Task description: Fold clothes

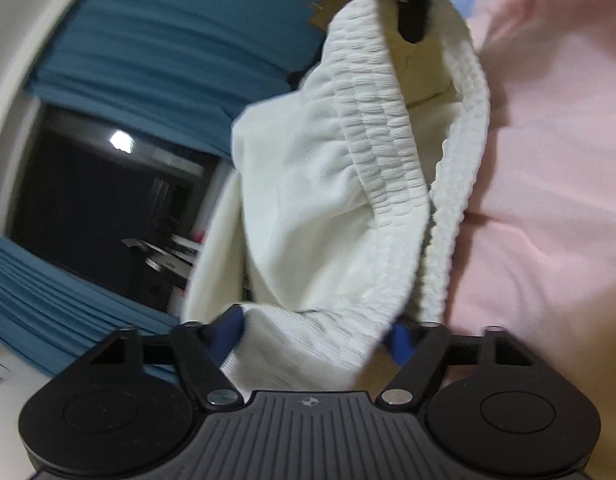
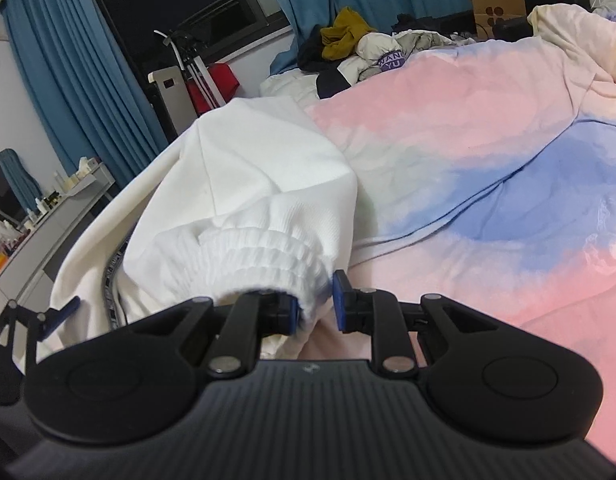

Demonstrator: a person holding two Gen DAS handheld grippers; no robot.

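You are holding the white trousers up over the bed, right tongs pinching the waistband at six o'clock, while left tongs are straddling cloth, spread, unpinched.

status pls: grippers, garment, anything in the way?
Right gripper clamped on white garment's elastic waistband. Left gripper open, cloth draped between pads. Garment hangs over pink-blue bedspread. Nothing blocking.

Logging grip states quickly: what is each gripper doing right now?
Left gripper: open, white garment between its pads.
Right gripper: closed on the garment's waistband.
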